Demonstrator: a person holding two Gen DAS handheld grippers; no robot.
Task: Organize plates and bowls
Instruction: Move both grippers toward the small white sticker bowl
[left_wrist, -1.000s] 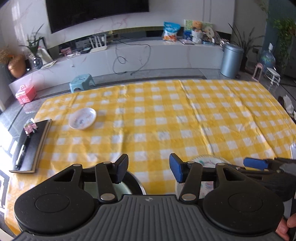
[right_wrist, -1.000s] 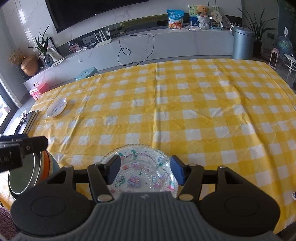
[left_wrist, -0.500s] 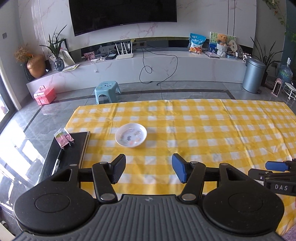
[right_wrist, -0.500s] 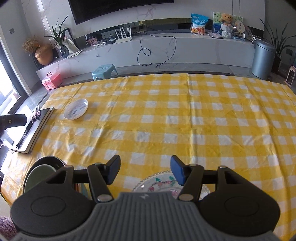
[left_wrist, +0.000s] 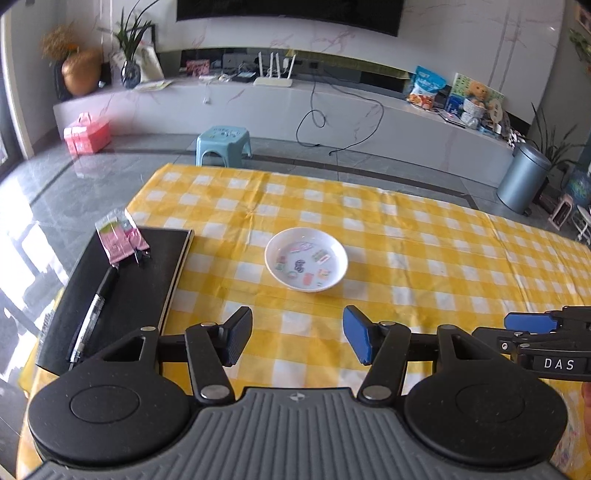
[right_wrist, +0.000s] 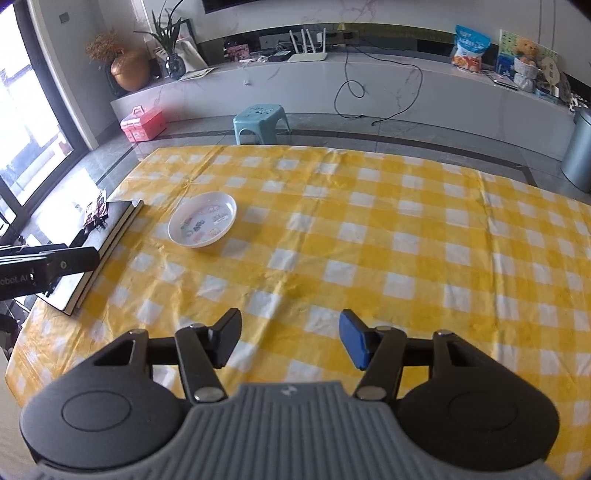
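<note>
A small white dish with coloured pictures inside (left_wrist: 306, 259) sits on the yellow checked tablecloth (left_wrist: 424, 251), a short way ahead of my left gripper (left_wrist: 297, 338). That gripper is open with only cloth between its fingers. In the right wrist view the same dish (right_wrist: 202, 219) lies far ahead to the left, and my right gripper (right_wrist: 290, 339) is open over bare cloth (right_wrist: 369, 236). The right gripper's blue tip (left_wrist: 532, 322) pokes in at the left view's right edge. The left gripper's dark tip (right_wrist: 55, 260) shows at the right view's left edge.
A black notebook (left_wrist: 122, 291) with a pen (left_wrist: 92, 314) and a pink packet (left_wrist: 120, 236) lies at the table's left edge. Beyond the table stand a blue stool (left_wrist: 223, 144), a pink box (left_wrist: 86, 134) and a grey bin (left_wrist: 522, 177).
Both grippers have swung left across the table. The stacked bowls and the patterned glass plate dropped out of view, and the white dish now sits closer ahead of the left gripper.
</note>
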